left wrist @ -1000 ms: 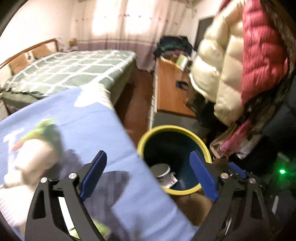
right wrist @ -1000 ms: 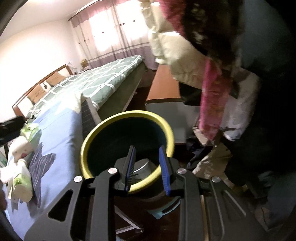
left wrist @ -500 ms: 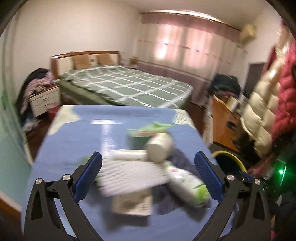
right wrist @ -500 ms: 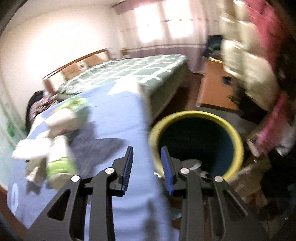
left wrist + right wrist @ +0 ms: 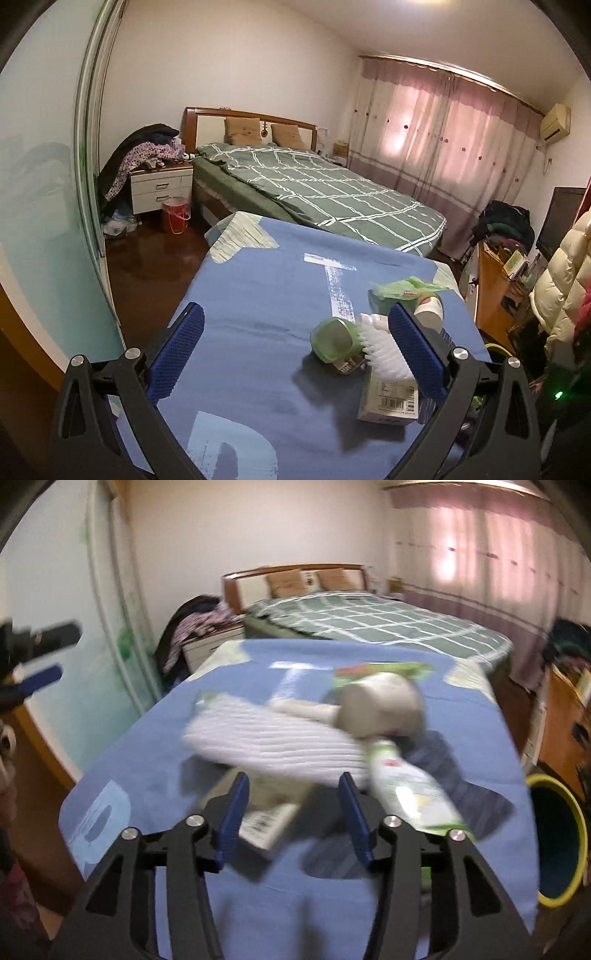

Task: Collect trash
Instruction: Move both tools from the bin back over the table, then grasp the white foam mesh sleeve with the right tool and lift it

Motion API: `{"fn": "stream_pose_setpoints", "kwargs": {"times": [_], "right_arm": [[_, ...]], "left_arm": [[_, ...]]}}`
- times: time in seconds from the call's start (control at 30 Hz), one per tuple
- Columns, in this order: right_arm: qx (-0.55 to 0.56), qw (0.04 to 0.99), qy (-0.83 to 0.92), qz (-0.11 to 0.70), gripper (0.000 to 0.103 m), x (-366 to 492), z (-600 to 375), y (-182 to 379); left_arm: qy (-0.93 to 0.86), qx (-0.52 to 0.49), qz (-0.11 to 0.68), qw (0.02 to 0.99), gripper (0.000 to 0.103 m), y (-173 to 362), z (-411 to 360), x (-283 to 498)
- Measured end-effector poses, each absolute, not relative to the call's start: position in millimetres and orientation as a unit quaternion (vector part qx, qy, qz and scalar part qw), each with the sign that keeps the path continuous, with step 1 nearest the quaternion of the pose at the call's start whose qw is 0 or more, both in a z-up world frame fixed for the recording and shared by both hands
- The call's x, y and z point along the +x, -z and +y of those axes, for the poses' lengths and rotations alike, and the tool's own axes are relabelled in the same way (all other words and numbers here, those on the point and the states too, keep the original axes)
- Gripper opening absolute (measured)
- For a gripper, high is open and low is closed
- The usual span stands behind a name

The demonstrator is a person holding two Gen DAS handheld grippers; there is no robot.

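Currently: both my grippers are over the bench and carry nothing.
Left fingers: my left gripper (image 5: 295,354) stands spread as wide as it goes, nothing between the fingers; the heap lies off toward its right finger.
Right fingers: my right gripper (image 5: 293,816) is about half open, its jaws having just been opening, nothing clamped; the flat box (image 5: 264,814) lies just ahead between them.
Trash location: a heap at the bench's right side, near the right edge, made up of white brush (image 5: 384,350), green-capped bottle (image 5: 334,339), boxed carton (image 5: 389,397), cream jar (image 5: 428,314), green wrapper (image 5: 404,288).
Bin: yellow-rimmed bin (image 5: 557,842) on the floor past the bench's right edge.
Risk one: items overlap, so closing on one may drag or tip its neighbours.
Risk two: the bottle is round and lies near the right edge; a nudge could roll it off, missing the bin.
Risk three: the right view is blurred, so my aim may be off and the fingers could pinch the cloth instead.
Surface: blue cloth (image 5: 266,295) with pale printing, slightly creased.
Room: a bed (image 5: 314,184) with green checked cover beyond the far edge, nightstand (image 5: 160,188) piled with clothes, pink curtains (image 5: 443,133), dark wooden floor.
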State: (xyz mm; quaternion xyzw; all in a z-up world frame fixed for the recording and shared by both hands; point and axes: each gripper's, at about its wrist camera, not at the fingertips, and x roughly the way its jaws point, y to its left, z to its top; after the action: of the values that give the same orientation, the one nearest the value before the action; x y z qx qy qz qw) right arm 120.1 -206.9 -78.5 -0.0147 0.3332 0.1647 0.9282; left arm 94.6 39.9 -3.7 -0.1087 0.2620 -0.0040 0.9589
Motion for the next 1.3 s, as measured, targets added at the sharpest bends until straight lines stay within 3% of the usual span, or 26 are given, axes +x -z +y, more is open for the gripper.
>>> {"fn": "stream_pose_setpoints", "kwargs": {"times": [0.23,0.4,0.47,0.53,0.63,1.3], "right_arm": [[-0.076,0.927,-0.163,0.328,0.064,134.3,-165.7,86.5],[-0.106,0.928,-0.147,0.326,0.063,149.5,-151.0,90.3],[-0.11,0.929,-0.144,0.323,0.048,153.4,-152.3,90.6],[-0.115,0.928,-0.143,0.324,0.025,154.8,-154.2,89.3],[-0.117,0.932,-0.144,0.313,0.013,153.5,-157.4,85.3],[0.039,0.961,-0.109,0.253,0.011,130.7,-266.3,27.8]], "left_arm": [[0.01,-0.112,0.272,0.956,0.098,10.3,32.5,98.2],[0.017,-0.11,0.277,0.955,0.098,15.3,24.0,104.8],[0.021,-0.107,0.278,0.954,0.098,16.9,21.7,105.0],[0.024,-0.105,0.281,0.954,0.098,18.8,18.6,105.7],[0.029,-0.104,0.284,0.953,0.098,21.2,14.6,106.4],[0.075,-0.078,0.31,0.945,0.098,36.0,-26.4,110.2]]}}
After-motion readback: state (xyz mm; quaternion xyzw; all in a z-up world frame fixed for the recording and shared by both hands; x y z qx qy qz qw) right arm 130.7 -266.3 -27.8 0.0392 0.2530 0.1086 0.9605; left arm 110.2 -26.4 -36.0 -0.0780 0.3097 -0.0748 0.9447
